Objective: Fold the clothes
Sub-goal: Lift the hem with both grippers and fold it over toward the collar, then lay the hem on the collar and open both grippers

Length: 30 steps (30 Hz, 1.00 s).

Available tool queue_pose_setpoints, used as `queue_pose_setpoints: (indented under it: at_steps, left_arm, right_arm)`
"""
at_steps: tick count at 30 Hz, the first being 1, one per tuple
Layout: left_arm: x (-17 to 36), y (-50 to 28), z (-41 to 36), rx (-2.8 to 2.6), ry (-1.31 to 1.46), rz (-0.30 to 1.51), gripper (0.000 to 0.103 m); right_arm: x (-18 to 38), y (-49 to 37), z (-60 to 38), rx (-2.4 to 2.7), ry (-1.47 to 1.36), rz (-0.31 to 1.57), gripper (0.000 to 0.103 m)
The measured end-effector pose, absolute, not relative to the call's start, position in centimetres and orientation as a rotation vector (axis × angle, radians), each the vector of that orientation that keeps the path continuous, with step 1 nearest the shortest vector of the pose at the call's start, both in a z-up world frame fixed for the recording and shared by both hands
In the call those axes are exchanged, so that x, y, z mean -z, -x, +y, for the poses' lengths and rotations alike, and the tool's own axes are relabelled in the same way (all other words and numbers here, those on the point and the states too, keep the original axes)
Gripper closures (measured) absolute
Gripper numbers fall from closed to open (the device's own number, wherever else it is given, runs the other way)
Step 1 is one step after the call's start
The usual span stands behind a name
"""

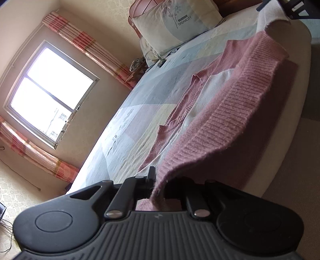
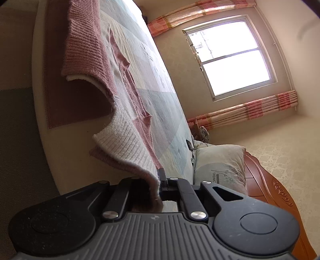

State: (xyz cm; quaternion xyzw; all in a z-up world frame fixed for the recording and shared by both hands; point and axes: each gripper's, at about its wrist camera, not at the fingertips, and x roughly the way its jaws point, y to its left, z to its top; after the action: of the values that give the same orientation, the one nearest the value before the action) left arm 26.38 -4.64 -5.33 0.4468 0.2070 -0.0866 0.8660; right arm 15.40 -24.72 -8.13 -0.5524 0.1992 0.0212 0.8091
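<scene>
A pink and white knitted sweater lies across the bed, its ribbed hem lifted off the sheet. My left gripper is shut on the pink end of the hem, which drapes over its fingers. In the right wrist view the same sweater stretches away, and my right gripper is shut on the white ribbed corner of the hem. The far hem corner and the other gripper show at the top right of the left wrist view. The sweater's neck and upper body rest flat on the bed.
The bed has a pale patchwork sheet and a rounded cream edge. A pillow leans on the wooden headboard. Beyond the bed is a bright window with pink striped curtains. Carpeted floor lies beside the bed.
</scene>
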Motion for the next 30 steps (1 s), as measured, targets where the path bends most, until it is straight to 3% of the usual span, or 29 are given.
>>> queue_pose_setpoints:
  at_steps: [18,22,26,28,29,30]
  left_arm:
    - [8.3,-36.1,-2.1,0.198,-0.801,0.562,0.096]
    - [9.4,-36.6,-1.7,0.203,-0.784,0.619,0.088]
    - [9.2,-35.1,-1.6,0.198,-0.831,0.628,0.088]
    - [8.4,-33.9,-1.2,0.202,-0.826,0.634,0.080]
    - [7.9,-33.2,-0.9,0.203,-0.820,0.634,0.077]
    - [7.4,-32.5,-0.6,0.203,-0.808,0.629,0.073]
  right_arm:
    - [11.1,-30.6,-26.4,-0.053,1.136,0.491,0.095]
    - [13.1,-32.2,-26.4,-0.078,1.127,0.541,0.095]
    - [13.8,-31.5,-26.4,-0.075,1.129,0.532,0.078]
    - [13.0,-30.3,-26.6,-0.076,1.115,0.515,0.061]
    - [12.4,-29.6,-26.8,-0.076,1.112,0.504,0.046]
    - [11.9,-28.8,-27.0,-0.078,1.113,0.493,0.039]
